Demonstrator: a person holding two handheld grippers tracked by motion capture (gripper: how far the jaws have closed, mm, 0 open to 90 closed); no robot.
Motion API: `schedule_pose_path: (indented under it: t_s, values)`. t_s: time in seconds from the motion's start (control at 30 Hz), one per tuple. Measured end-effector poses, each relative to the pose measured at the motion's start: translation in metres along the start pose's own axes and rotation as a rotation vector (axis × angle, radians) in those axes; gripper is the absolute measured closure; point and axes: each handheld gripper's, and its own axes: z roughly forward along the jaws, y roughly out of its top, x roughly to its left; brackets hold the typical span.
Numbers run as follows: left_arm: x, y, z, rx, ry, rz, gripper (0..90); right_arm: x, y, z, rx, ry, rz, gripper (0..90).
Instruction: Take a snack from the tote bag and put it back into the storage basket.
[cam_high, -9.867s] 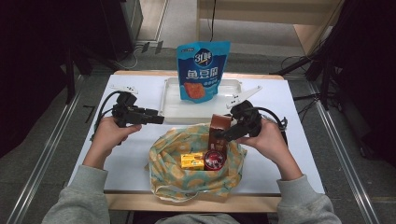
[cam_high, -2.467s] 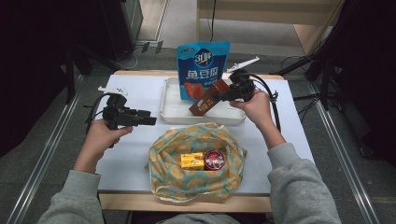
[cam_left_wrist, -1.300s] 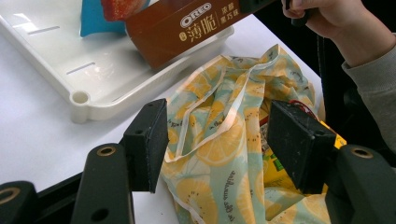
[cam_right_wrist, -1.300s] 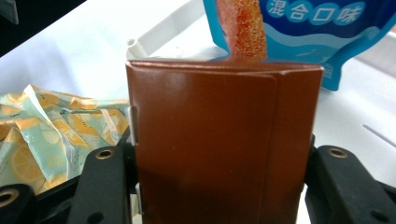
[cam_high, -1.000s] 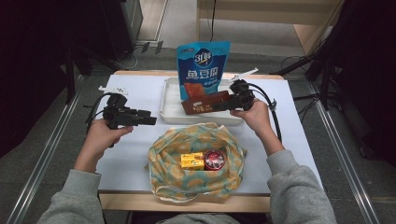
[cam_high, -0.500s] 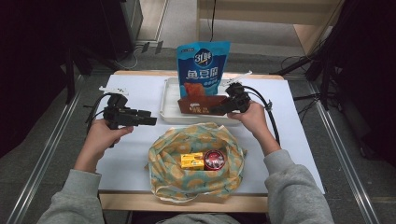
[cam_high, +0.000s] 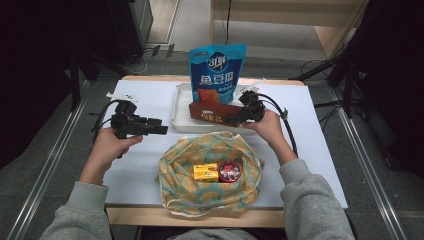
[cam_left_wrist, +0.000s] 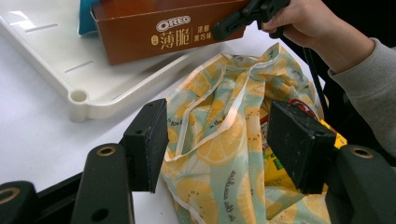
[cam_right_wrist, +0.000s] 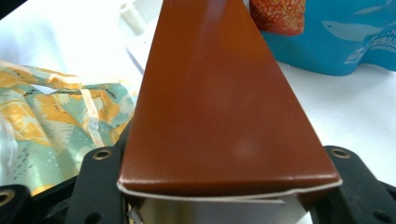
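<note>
A white-topped table (cam_high: 150, 100) with a light wooden edge is set at the centre of the high view. It is flanked at 9 and 3 o'clock by grey carpeted floor (cam_high: 45, 165), which is crossed by metal rails (cam_high: 50, 170) running along both sides. Toward 12 o'clock pale wooden furniture (cam_high: 280, 10) is seen above a lighter floor, while black stands (cam_high: 350, 75) and loose cables are gathered in the dark areas at 10 and 2 o'clock.

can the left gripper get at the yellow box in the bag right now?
Probably yes. The left gripper has open, empty jaws beside the lemon-print fabric bag, whose mouth gapes upward with the yellow box exposed. The right gripper is away at the white plastic tray.
</note>
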Motion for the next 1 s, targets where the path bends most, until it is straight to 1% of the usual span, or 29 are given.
schedule_pose_path:
  t_s: [0.07, 0.27, 0.37, 0.47, 0.63, 0.73, 0.9, 1.0]
  values:
    - [0.000, 0.000, 0.000, 0.001, 0.000, 0.000, 39.2, -0.001, 0.000, 0.001, -0.001, -0.001, -0.006, 43.7]
    - [0.000, 0.000, 0.000, 0.000, -0.001, 0.002, 39.3, -0.004, -0.001, 0.004, -0.005, 0.012, 0.011, 43.2]
    - [0.000, 0.000, 0.000, -0.002, -0.002, 0.001, 39.3, -0.005, -0.001, 0.006, -0.004, 0.013, 0.010, 42.8]
    - [0.000, 0.000, 0.000, -0.002, -0.001, 0.001, 39.3, -0.006, -0.001, 0.007, 0.002, 0.011, 0.011, 42.2]
    - [0.000, 0.000, 0.000, 0.001, -0.001, 0.003, 39.3, -0.008, -0.002, 0.011, 0.032, -0.001, -0.001, 40.1]
    - [0.000, 0.000, 0.000, 0.000, 0.000, 0.000, 39.2, -0.009, -0.002, 0.011, 0.020, 0.003, 0.012, 39.5]
    - [0.000, 0.000, 0.000, 0.002, 0.001, 0.004, 39.3, -0.011, 0.000, 0.009, -0.003, -0.017, 0.019, 36.2]
    - [0.000, 0.000, 0.000, 0.001, 0.002, 0.001, 39.3, -0.013, 0.000, 0.007, -0.012, -0.030, 0.021, 36.0]
